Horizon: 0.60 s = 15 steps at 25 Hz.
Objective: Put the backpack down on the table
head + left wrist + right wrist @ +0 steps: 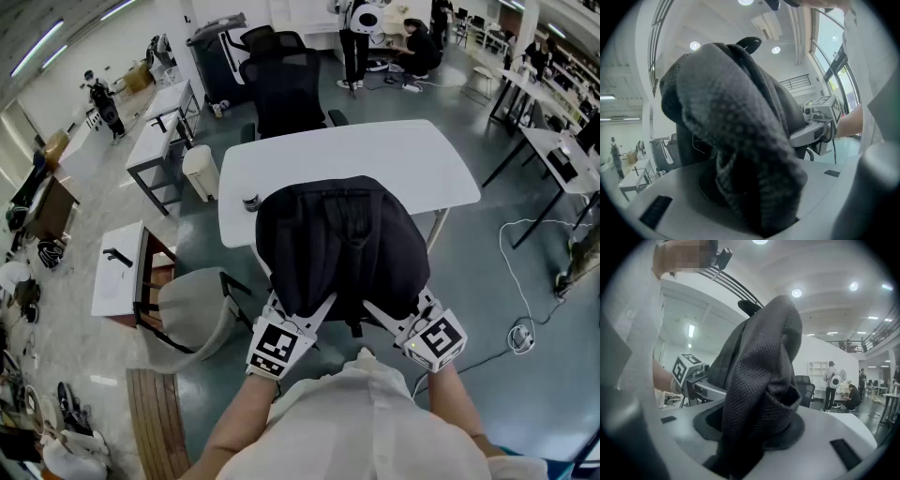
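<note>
Both the left gripper (pixel 292 317) and the right gripper (pixel 405 321) are clamped on folds of the black backpack (pixel 339 242), which bulks just ahead, between them, over the near edge of the white surface (pixel 309 159).

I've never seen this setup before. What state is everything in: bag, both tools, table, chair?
backpack: held up over the table's near edge; whether it touches cannot be told.
left hand-held gripper: shut on backpack fabric.
right hand-held gripper: shut on backpack fabric.
table: standing, partly covered by the backpack.
chair: unoccupied, at the table's far side.
</note>
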Each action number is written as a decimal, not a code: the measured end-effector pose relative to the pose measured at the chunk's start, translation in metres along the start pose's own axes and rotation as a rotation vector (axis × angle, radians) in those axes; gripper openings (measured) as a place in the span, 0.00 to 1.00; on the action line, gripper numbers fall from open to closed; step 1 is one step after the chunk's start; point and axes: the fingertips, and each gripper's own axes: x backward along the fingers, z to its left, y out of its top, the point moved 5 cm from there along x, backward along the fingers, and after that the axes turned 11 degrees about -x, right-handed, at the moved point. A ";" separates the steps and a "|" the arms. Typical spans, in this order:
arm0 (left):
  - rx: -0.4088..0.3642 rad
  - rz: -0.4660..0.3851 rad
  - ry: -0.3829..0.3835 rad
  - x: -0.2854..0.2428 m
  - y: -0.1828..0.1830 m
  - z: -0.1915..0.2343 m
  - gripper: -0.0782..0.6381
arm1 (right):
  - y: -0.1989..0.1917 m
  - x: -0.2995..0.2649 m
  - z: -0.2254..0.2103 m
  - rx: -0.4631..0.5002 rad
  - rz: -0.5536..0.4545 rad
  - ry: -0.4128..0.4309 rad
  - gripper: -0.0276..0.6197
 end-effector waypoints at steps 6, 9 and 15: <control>-0.005 -0.006 0.006 0.005 0.001 0.006 0.37 | 0.004 -0.005 0.003 -0.002 -0.005 -0.001 0.35; -0.007 -0.006 0.009 0.006 0.001 0.008 0.37 | 0.005 -0.008 0.004 -0.009 -0.008 0.005 0.35; 0.001 0.002 0.001 0.012 -0.004 0.006 0.37 | 0.000 -0.009 0.009 -0.043 -0.009 0.003 0.36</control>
